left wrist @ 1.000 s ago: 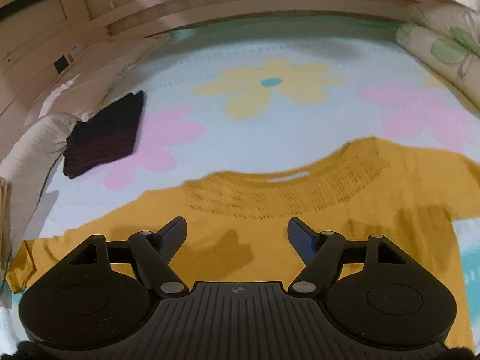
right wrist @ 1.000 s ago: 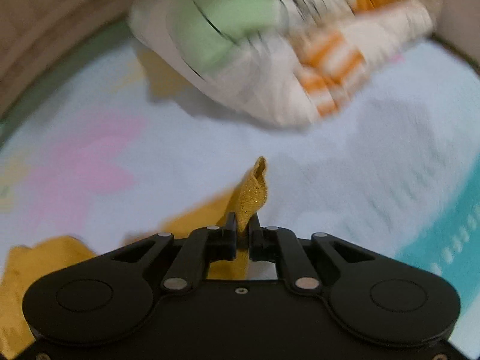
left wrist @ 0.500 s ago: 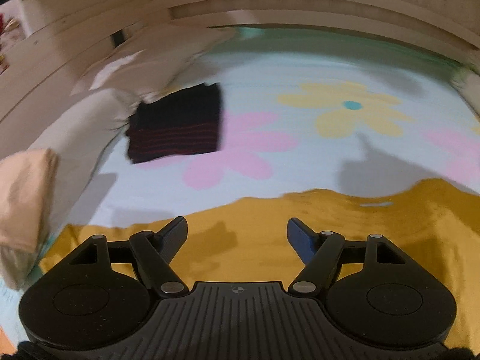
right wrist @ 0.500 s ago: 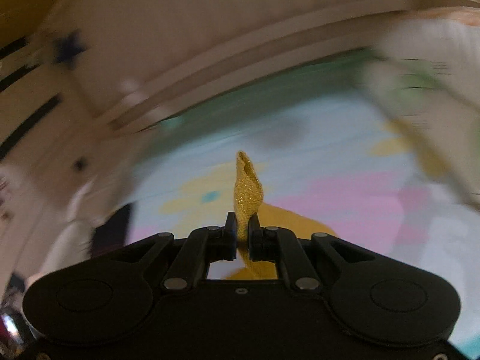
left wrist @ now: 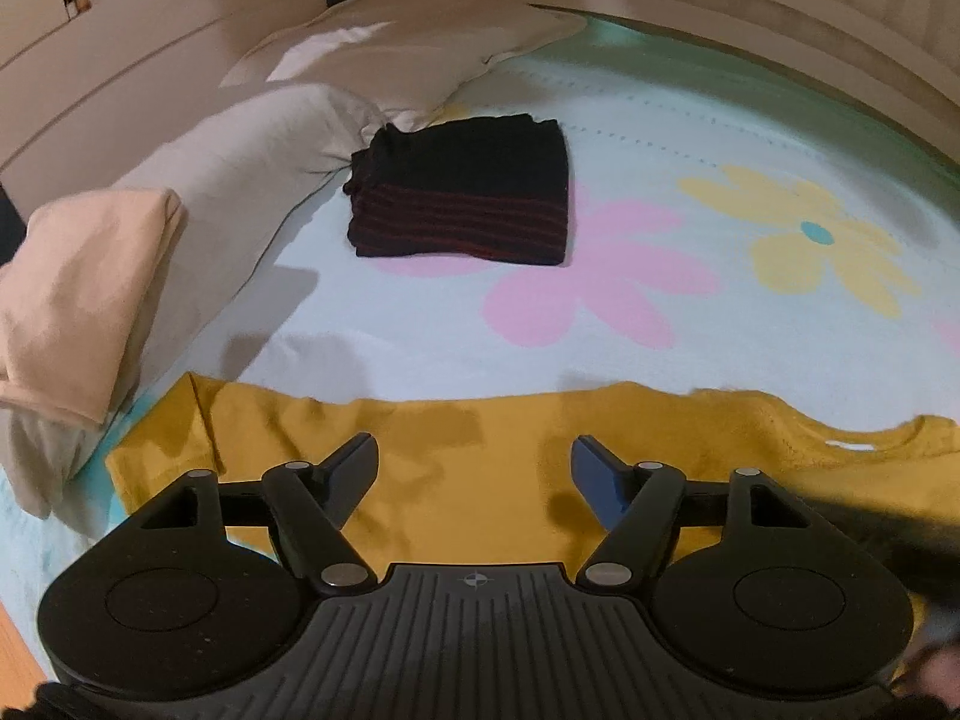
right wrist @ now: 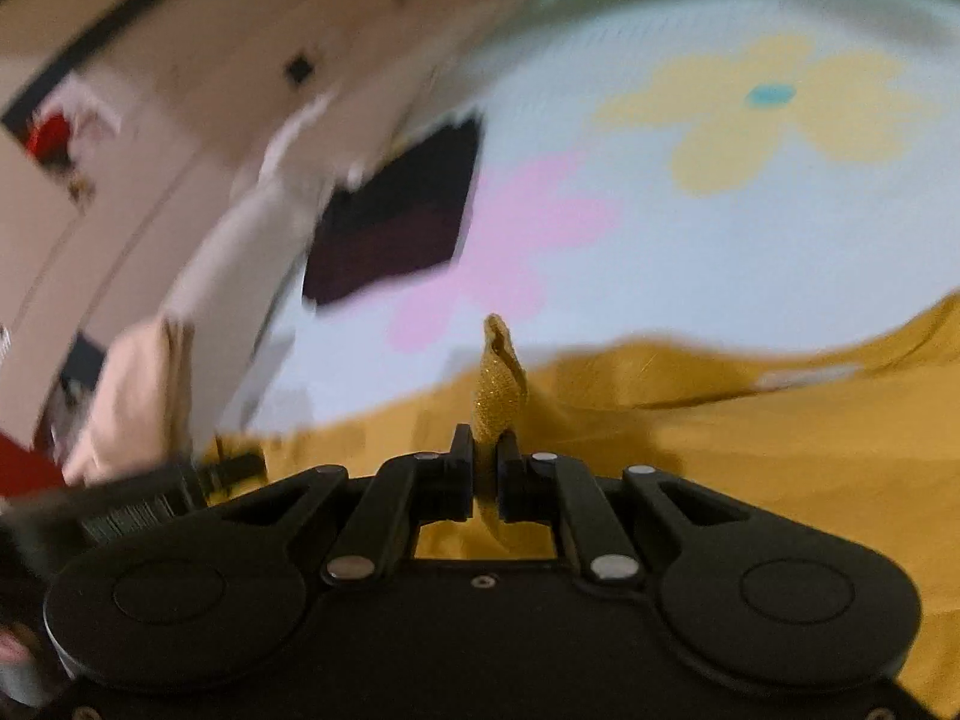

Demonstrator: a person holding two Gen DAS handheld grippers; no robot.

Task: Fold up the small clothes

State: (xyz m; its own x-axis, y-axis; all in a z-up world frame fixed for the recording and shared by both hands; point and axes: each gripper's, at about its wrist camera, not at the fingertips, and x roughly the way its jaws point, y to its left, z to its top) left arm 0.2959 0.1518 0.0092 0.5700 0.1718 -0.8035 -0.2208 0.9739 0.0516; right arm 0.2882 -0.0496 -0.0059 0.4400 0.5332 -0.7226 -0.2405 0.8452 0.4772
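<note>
Pinched tight between the fingers of our right gripper is a fold of the mustard-yellow shirt, a small crest of glittery fabric standing up just past the tips. Our left gripper has its fingers spread wide with nothing between them, poised over the same shirt, which lies flat across the near side of the bed.

Spreading outward from both grippers, the shirt stretches from a sleeve end at our left to its neckline at the right edge of the left wrist view. It rests on a pale blue bedsheet printed with a pink flower and a yellow flower with a teal centre. Beyond the pink flower, a folded black garment with dark red stripes lies on the sheet, well apart from the shirt. To its left runs a long white pillow, with a peach-coloured cloth draped over its near end. The right wrist view is blurred, though the black garment and flowers can be made out.
</note>
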